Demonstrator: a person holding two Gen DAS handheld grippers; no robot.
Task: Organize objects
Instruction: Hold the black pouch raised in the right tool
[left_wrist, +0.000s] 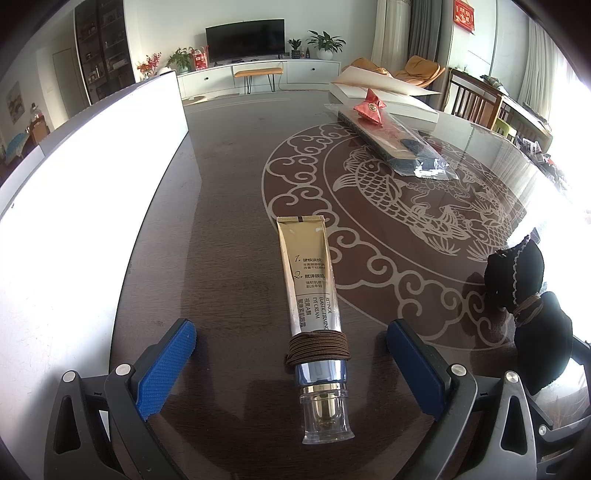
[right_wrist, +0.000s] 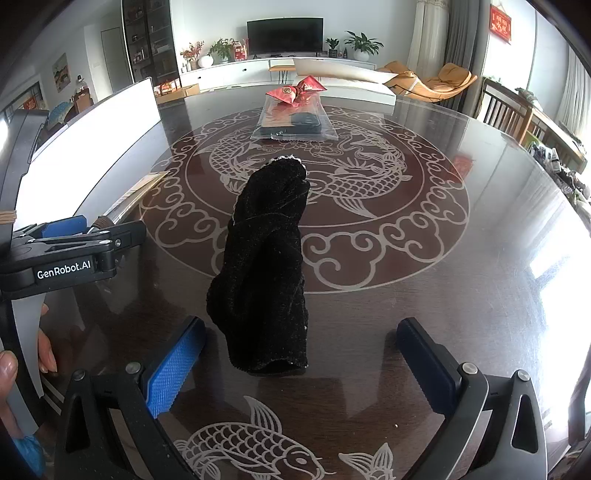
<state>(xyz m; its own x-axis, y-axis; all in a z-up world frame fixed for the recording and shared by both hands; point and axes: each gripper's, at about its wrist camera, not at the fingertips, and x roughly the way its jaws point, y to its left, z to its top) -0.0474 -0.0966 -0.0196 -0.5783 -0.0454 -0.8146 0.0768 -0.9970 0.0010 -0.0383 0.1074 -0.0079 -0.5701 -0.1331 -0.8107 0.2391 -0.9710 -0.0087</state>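
1. Both claws stand spread and hold nothing: my left claw (left_wrist: 291, 363) straddles a gold eye-cream tube (left_wrist: 309, 291) bound with brown cord (left_wrist: 317, 349), pads clear of it.
2. My right claw (right_wrist: 301, 363) gapes just before a black velvet pouch (right_wrist: 267, 273), not touching.
3. Tube and pouch lie on the dark fish-patterned desk (right_wrist: 461, 295), pouch to the tube's right.
4. Farther off lies a clear plastic packet (right_wrist: 293, 125) with a red wrapper (right_wrist: 297, 90).

gold tube (left_wrist: 308, 273), black pouch (right_wrist: 266, 266)

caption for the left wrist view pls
Open left claw straddles a gold cream tube lying on the patterned table.
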